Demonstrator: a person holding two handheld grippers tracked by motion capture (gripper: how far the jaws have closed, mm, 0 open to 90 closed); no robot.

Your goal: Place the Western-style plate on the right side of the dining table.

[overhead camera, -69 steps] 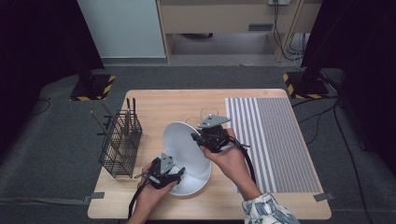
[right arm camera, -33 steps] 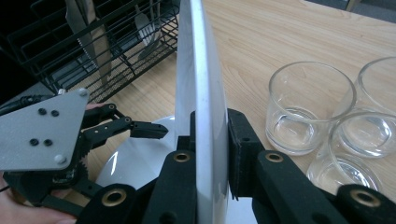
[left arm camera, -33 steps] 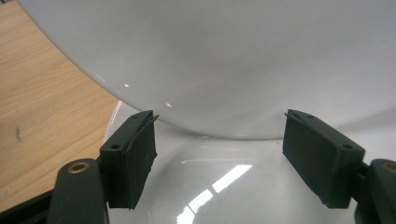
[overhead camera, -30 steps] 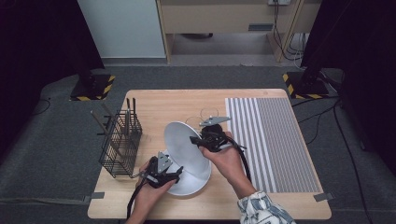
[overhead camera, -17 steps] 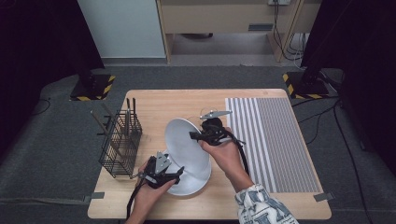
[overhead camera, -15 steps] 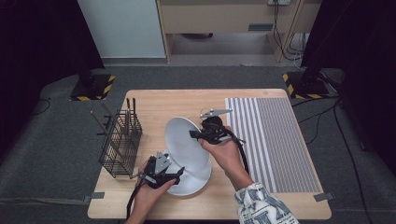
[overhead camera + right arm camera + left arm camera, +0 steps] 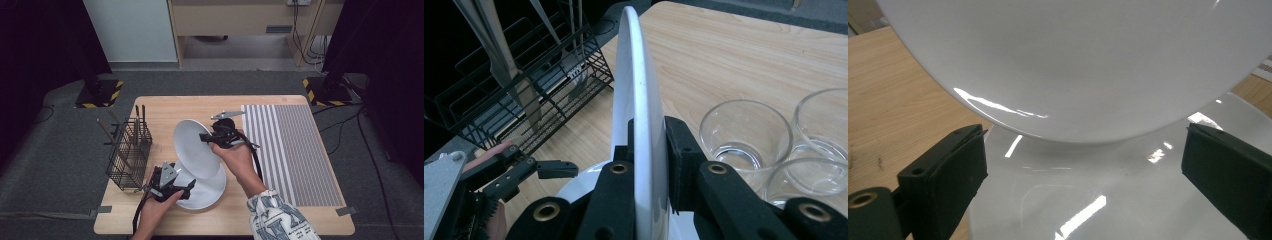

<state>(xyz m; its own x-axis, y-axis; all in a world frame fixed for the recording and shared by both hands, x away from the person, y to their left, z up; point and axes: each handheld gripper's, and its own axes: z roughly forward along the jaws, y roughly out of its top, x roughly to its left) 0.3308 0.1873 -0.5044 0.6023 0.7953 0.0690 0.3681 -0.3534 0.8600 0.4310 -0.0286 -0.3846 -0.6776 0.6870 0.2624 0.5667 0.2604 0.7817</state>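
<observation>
Right gripper [image 7: 206, 137] has lifted the glossy white plate [image 7: 195, 147] higher, jaws clamped on its rim, plate tilted near upright. Left gripper [image 7: 186, 185] wide open, holding nothing, at the second white plate [image 7: 207, 192] flat on the bench [image 7: 165, 107].

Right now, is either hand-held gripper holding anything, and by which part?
The right hand-held gripper clamps the raised white plate by its rim, edge-on. The left hand-held gripper is open, holding nothing.
</observation>
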